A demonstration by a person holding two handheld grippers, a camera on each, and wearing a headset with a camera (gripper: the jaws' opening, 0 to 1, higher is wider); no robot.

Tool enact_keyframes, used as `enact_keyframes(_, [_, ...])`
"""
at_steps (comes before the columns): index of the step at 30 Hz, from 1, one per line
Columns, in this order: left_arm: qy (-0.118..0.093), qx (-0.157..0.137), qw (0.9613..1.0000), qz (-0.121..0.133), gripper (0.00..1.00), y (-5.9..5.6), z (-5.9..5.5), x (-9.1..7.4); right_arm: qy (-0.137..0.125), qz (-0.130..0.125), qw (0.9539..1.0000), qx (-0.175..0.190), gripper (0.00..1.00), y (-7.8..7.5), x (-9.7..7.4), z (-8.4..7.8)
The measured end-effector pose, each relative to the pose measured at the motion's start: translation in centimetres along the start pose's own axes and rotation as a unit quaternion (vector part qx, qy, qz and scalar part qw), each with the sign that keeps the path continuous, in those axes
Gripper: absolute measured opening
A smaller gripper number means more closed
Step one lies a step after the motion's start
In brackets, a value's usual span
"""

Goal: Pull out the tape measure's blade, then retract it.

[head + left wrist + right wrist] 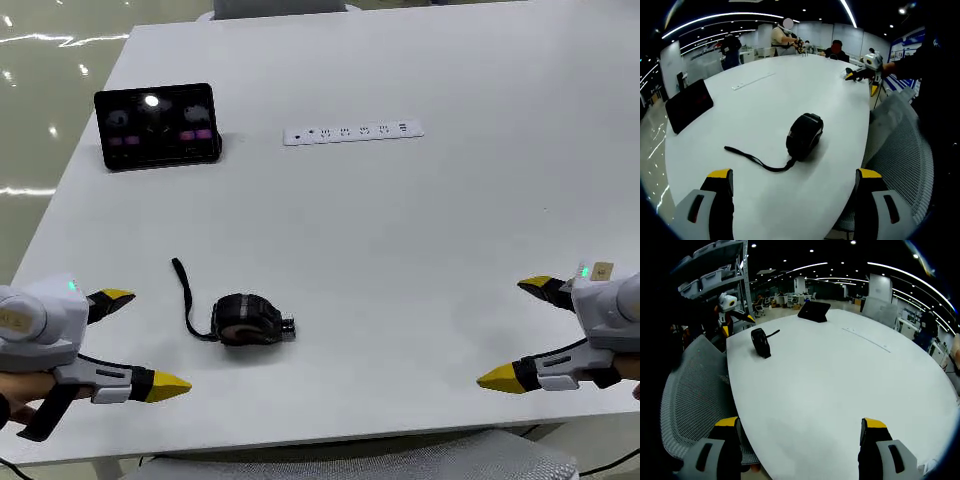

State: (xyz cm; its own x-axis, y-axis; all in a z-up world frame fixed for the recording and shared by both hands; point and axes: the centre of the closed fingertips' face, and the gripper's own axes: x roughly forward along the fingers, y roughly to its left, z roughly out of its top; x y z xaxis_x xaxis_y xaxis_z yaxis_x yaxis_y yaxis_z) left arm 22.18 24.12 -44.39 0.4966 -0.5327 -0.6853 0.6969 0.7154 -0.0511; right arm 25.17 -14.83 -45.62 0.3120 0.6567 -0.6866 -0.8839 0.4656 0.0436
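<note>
The tape measure (250,320) lies on the white table (420,230) towards its near edge, left of centre, with its thin black wrist strap (184,298) trailing off to the left and curling away from me. The left gripper (152,340) hovers just left of it and the right gripper (506,332) hangs well apart on the right. Both have their yellow-tipped jaws spread wide and neither holds anything. The blade looks fully wound in, with a small dark nub at the case's right end (288,328) that I take to be the end hook, though it is too small to be sure. The case looks rigid, rounded and probably dense for its size, so I would expect it to skid on that smooth tabletop if nudged rather than gripped. A firm pinch across its flat sides seems the safest hold, with the other jaws on the hook. The strap is limp and a poor handle. The blade should be thin and springy, so it is apt to snap back if let go. A tablet (158,125) and a power strip (352,132) sit far off.
</note>
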Motion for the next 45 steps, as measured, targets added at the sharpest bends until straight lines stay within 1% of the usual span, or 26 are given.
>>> enact_keyframes(3, [0.006,0.008,0.9999,0.003,0.99,0.3,0.1,0.2,0.002,0.002,1.0,-0.009,0.99,0.1,0.3,0.1])
enact_keyframes(6, [0.016,0.016,0.9997,0.004,0.99,0.5,0.1,0.3,0.002,0.004,0.9999,-0.01,0.99,0.0,0.5,0.2])
enact_keyframes(9, [0.032,0.024,0.9991,0.011,0.99,1.1,-0.1,0.4,0.0,0.008,1.0,-0.005,0.99,0.0,0.7,0.4])
enact_keyframes(12, [0.035,0.03,0.9988,0.017,0.99,1.5,0.1,0.6,-0.003,0.012,0.9999,-0.006,0.99,0.2,0.9,0.6])
enact_keyframes(13, [0.033,0.03,0.9987,0.023,0.99,1.8,0.2,0.6,-0.003,0.014,0.9999,-0.009,0.99,0.2,1.0,0.7])
enact_keyframes(14, [0.032,0.032,0.9987,0.023,0.99,1.8,0.3,0.6,-0.003,0.014,0.9998,-0.01,0.99,0.2,1.1,0.8])
enact_keyframes(17, [0.034,0.028,0.999,0.011,0.99,1.6,0.5,0.8,-0.001,0.016,0.9998,-0.012,0.99,0.2,1.3,1.0])
enact_keyframes(19, [0.039,0.042,0.9983,0.008,0.99,1.5,0.4,1.1,-0.001,0.017,0.9997,-0.017,0.99,0.2,1.5,1.2])
enact_keyframes(20, [0.042,0.044,0.9981,0.006,0.99,1.5,0.4,1.2,-0.001,0.019,0.9997,-0.018,0.99,0.2,1.6,1.3])
enact_keyframes(21, [0.047,0.046,0.9979,0.001,0.99,1.2,0.5,1.2,0.001,0.02,0.9996,-0.021,0.99,0.2,1.8,1.4])
enact_keyframes(24, [0.051,0.056,0.9971,-0.009,0.97,0.8,0.7,1.6,0.0,0.023,0.9993,-0.028,0.99,0.2,2.1,1.9])
enact_keyframes(26, [0.06,0.065,0.9958,-0.024,0.98,0.2,0.6,1.8,-0.002,0.028,0.9991,-0.031,0.99,0.3,2.4,2.3])
enact_keyframes(27, [0.059,0.068,0.9956,-0.025,0.98,0.2,0.6,2.0,-0.002,0.032,0.9989,-0.034,0.99,0.4,2.5,2.4])
enact_keyframes(30, [0.069,0.079,0.994,-0.029,0.95,0.1,0.7,2.2,-0.002,0.035,0.9984,-0.045,0.99,0.4,2.9,2.8])
enact_keyframes(31, [0.07,0.084,0.9936,-0.031,0.95,0.1,0.8,2.3,-0.006,0.037,0.9982,-0.048,0.99,0.4,3.1,3.1])
enact_keyframes(35, [0.076,0.097,0.9916,-0.04,0.93,0.0,1.2,2.7,-0.009,0.043,0.9974,-0.056,0.99,0.5,3.7,3.7])
enact_keyframes(38, [0.079,0.109,0.9899,-0.046,0.93,0.0,1.6,3.0,-0.008,0.044,0.997,-0.063,0.99,0.4,4.0,4.0])
enact_keyframes(43, [0.085,0.129,0.9864,-0.056,0.92,0.0,2.4,3.6,-0.007,0.053,0.996,-0.072,0.99,0.1,4.7,4.4])
enact_keyframes(45, [0.086,0.138,0.9849,-0.059,0.92,-0.1,2.8,3.9,-0.006,0.055,0.9956,-0.076,0.99,0.3,4.9,4.6])
